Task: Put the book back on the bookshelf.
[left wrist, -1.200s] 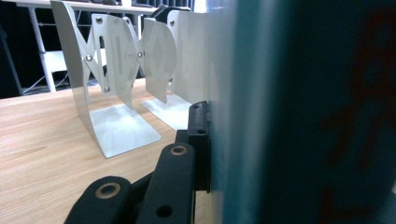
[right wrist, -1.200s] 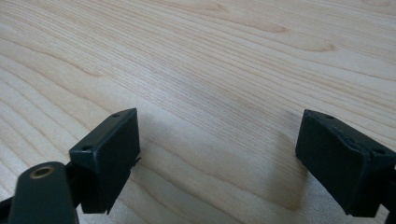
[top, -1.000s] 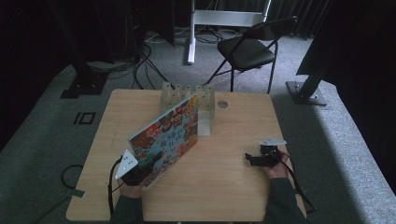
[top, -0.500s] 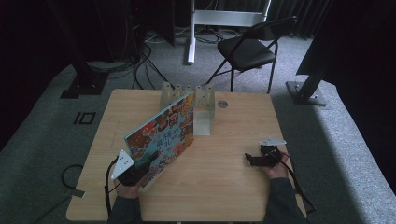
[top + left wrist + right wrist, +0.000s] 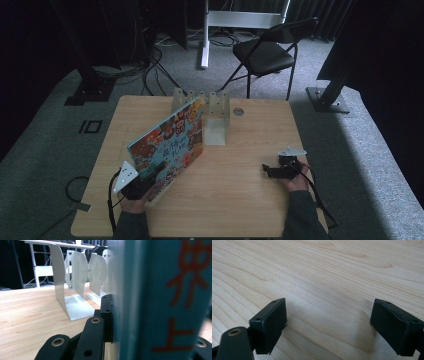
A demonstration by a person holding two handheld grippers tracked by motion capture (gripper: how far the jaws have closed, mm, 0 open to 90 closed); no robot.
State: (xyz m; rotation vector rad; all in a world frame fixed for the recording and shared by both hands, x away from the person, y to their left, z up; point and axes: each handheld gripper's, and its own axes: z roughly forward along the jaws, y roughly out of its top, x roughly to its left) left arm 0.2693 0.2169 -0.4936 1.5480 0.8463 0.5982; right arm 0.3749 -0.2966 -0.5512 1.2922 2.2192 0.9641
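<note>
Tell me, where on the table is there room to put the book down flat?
Bare wood lies between the picture book and the right gripper, and along the table's near edge. The far middle is crowded by the white metal bookends.

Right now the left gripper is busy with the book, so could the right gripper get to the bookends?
Probably yes. The right gripper is open and holds nothing, and bare table lies between it and the bookends. The book, clamped by the left gripper, stands off to their left side.
</note>
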